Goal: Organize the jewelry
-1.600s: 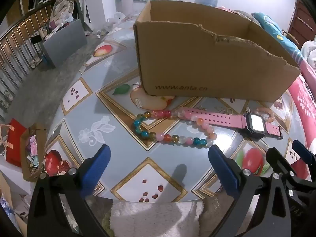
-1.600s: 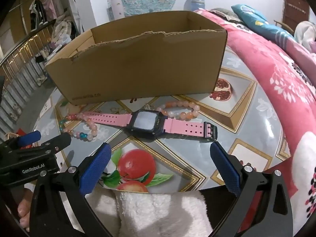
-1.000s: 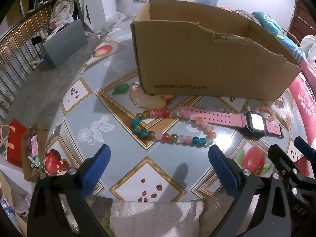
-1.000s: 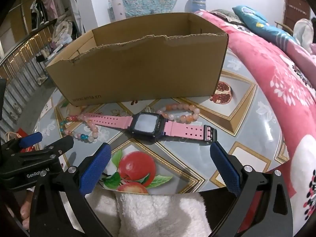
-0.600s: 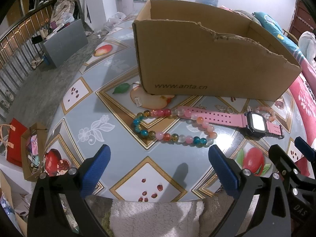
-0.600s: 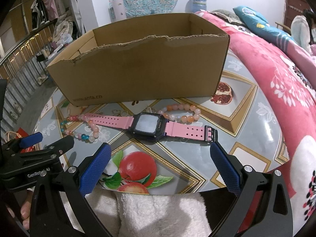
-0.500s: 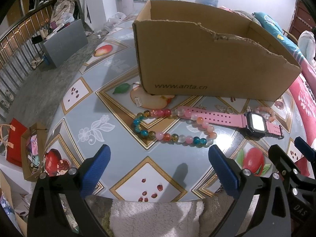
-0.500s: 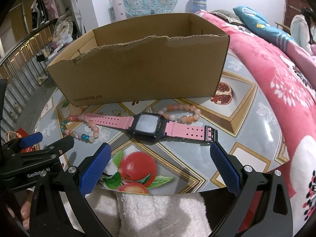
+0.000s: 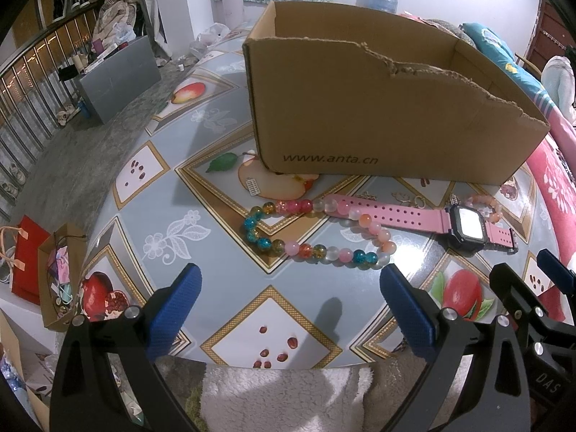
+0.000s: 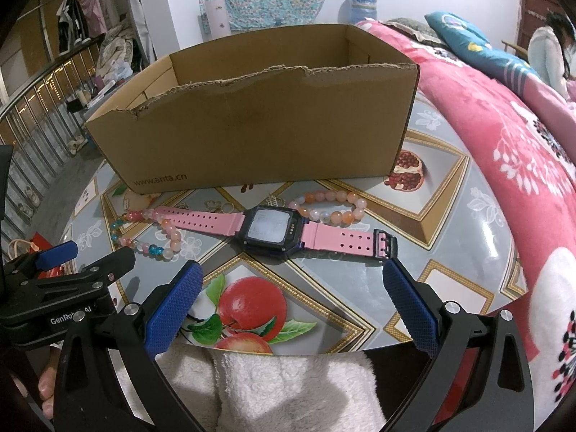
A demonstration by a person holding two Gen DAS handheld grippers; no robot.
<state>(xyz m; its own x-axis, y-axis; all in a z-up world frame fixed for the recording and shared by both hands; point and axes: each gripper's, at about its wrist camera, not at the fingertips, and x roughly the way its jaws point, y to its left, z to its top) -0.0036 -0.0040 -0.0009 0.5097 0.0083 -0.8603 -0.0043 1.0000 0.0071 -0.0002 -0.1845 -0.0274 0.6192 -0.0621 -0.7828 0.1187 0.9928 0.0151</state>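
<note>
An open cardboard box [image 9: 378,115] [image 10: 259,122] stands on the fruit-patterned table. In front of it lie a multicoloured bead bracelet [image 9: 309,248] [image 10: 151,244], a pink-strapped watch [image 9: 464,223] [image 10: 273,228] whose strap end rests on those beads, and a peach bead bracelet [image 10: 329,203] [image 9: 486,207] just behind the watch face. My left gripper [image 9: 288,309] is open, hovering near the table's front edge before the multicoloured beads. My right gripper [image 10: 289,304] is open, in front of the watch. Neither holds anything.
Small metal trinkets [image 9: 406,198] lie between the box and the watch strap. A pink floral blanket [image 10: 511,136] borders the table on the right, where a person [image 10: 547,50] sits far back. A grey box [image 9: 118,79] and a railing [image 9: 32,97] stand at left.
Both grippers drifted slightly; the views shifted a little and returned. Nothing on the table moved, and both grippers stayed open.
</note>
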